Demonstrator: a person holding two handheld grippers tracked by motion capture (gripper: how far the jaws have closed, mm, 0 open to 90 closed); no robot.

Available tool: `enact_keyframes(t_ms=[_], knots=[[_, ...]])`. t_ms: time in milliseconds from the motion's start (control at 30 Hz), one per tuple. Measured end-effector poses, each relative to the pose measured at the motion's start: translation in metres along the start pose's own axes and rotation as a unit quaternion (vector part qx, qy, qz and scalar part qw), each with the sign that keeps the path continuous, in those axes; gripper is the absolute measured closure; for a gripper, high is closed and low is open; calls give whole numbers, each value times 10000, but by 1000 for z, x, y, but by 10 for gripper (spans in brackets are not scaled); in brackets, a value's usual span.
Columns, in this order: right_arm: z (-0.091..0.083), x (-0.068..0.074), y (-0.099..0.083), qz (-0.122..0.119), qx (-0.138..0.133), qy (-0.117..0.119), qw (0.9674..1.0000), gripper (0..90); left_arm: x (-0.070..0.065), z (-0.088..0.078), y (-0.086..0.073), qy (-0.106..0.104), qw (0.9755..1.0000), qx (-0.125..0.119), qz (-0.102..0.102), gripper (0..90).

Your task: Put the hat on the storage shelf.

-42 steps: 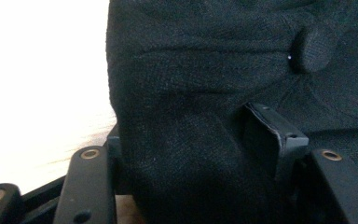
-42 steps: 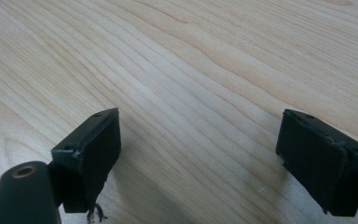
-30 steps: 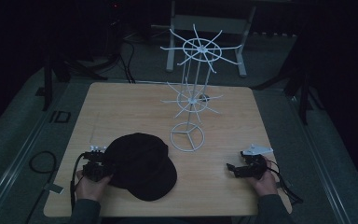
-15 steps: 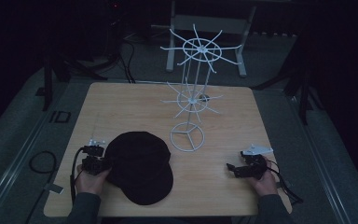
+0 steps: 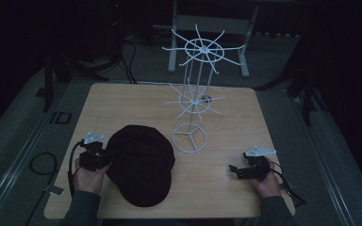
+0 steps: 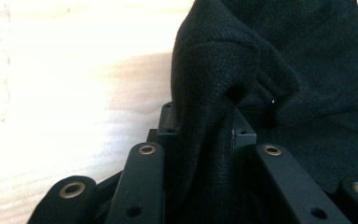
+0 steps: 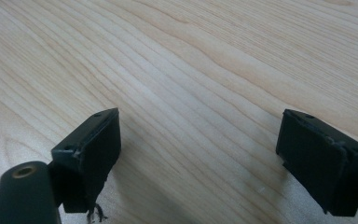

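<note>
Black cap (image 5: 141, 169) is lying on the near left part of the wooden surface (image 5: 226, 193), its crown spreading wide and its near edge reaching toward the person's side. The left tool (image 5: 102, 157) is sitting at the cap's left edge, held in the person's left hand (image 5: 88, 176), and in the left gripper view its jaws are pressing together on a bunched fold of the dark woven fabric (image 6: 214, 116), which is rising up between them. Just beyond the cap, a white wire display stand (image 5: 193, 99) is standing upright on its ring base near the middle of the surface, with two tiers of radiating spokes, the upper tier wider than the lower. Over on the right, well apart from the cap and the stand, the right tool (image 5: 235, 170) is resting low by the near edge in the person's right hand (image 5: 266, 181); in the right gripper view its jaws are standing wide apart with nothing but bare wood grain between them. A dark floor with cables (image 5: 37, 165) is surrounding the surface.
</note>
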State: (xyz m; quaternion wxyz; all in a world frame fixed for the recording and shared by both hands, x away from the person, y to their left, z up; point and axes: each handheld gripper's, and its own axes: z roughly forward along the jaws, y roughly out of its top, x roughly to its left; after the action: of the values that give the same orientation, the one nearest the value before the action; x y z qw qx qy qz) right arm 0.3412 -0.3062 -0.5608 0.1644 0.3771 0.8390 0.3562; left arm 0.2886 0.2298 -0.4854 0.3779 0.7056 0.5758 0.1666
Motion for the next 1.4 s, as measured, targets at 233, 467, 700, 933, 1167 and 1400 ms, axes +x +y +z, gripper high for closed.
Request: enact_keyframes(t_ms=[233,467,700,933,1167,1400], knots=[[0,0,0,2,0,1,10000,137,-5,-10,9,-19,9996,-202,180,747],[0,0,0,7,-1,1,10000,137,-8,-19,15,-12,9988,-374,318,747],[0,0,0,2,0,3,10000,137,-9,-29,23,-16,9976,-560,400,747],[0,0,0,-3,-6,0,10000,137,-7,-40,31,-105,9959,-776,449,746],[0,0,0,2,3,0,10000,137,-5,-50,40,-180,9939,-945,542,744],[0,0,0,1,3,1,10000,137,-2,-55,44,-234,9925,-1053,572,743]])
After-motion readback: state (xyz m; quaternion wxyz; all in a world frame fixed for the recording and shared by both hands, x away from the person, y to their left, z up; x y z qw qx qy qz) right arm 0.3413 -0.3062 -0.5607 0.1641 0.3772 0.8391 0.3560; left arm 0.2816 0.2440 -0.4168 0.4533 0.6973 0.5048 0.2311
